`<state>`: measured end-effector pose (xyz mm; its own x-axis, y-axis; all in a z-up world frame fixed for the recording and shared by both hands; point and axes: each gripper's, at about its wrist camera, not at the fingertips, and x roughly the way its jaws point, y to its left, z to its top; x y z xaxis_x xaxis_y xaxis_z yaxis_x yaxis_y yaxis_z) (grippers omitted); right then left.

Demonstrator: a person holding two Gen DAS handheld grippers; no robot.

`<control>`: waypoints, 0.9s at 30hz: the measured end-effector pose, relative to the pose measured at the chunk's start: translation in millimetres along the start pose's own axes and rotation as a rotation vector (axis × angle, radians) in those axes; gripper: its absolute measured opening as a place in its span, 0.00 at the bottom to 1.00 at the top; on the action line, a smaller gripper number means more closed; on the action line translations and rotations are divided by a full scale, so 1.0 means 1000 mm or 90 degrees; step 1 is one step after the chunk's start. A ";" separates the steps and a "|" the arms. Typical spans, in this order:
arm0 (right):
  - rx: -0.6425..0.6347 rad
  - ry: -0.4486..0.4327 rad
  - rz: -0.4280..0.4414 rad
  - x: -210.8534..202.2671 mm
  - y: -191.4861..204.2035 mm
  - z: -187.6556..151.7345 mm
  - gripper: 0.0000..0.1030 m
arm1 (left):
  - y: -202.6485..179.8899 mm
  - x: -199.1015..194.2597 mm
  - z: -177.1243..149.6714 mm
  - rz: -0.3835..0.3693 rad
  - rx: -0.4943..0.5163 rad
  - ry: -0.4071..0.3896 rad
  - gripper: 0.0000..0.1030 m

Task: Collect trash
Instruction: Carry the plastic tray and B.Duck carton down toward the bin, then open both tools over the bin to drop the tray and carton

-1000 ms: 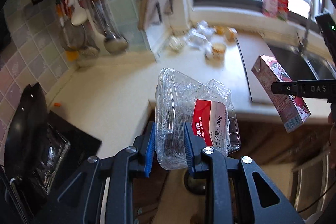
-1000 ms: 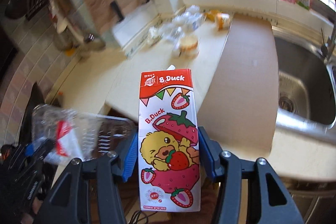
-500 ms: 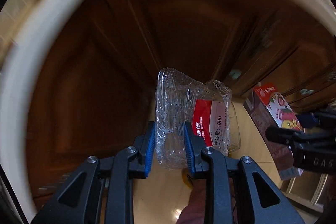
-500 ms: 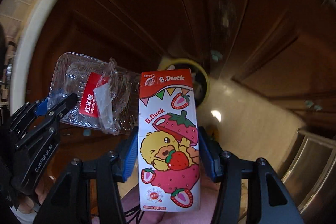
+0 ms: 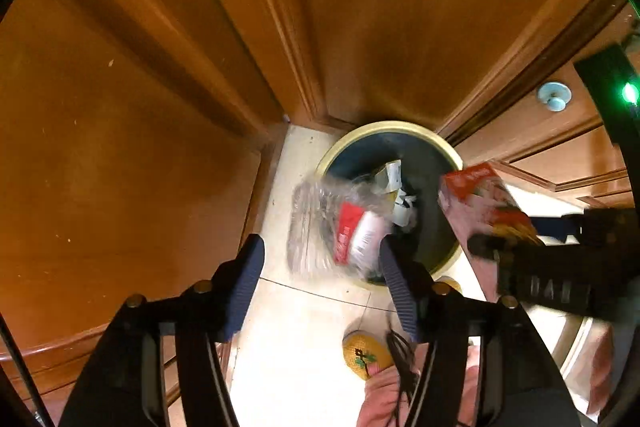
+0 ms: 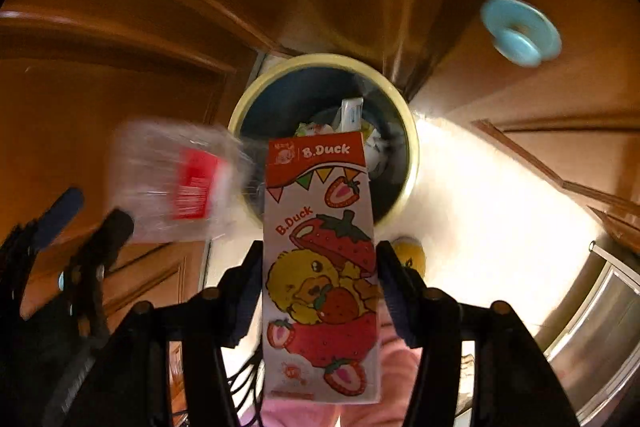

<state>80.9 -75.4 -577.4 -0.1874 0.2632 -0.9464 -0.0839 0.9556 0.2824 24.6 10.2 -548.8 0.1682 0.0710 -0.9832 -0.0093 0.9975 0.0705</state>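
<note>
The left gripper (image 5: pixel 322 261) has just been opening; its jaws stand wide apart and the clear plastic tray (image 5: pixel 340 231) hangs blurred between them, free of both pads, above the bin (image 5: pixel 448 151). The right gripper (image 6: pixel 318 289) has also been opening, the milk carton (image 6: pixel 320 259) upright between its pads, over the bin's near rim.

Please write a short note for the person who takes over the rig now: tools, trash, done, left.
Left tool: open, jaws just opened; clear plastic tray loose above the edge of the bin.
Right tool: jaws just opening, strawberry carton between them, grip unclear.
Done: both pieces brought over the bin.
Left: drop the carton in; check the tray lands inside.
</note>
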 end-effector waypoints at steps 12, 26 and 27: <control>-0.033 0.010 0.011 -0.038 0.011 -0.019 0.71 | 0.037 -0.041 0.005 -0.015 -0.065 0.007 0.72; -0.096 -0.110 0.048 -0.259 0.048 -0.093 0.71 | 0.051 -0.272 0.012 -0.012 -0.034 -0.115 0.73; -0.098 -0.120 0.046 -0.272 0.051 -0.097 0.71 | 0.051 -0.287 0.012 -0.012 -0.033 -0.126 0.73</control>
<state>32.3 -111.0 -290.5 -0.0135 0.3642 -0.9312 -0.2272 0.9058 0.3576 -12.8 40.7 -260.7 0.3593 0.0558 -0.9315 -0.0539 0.9978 0.0389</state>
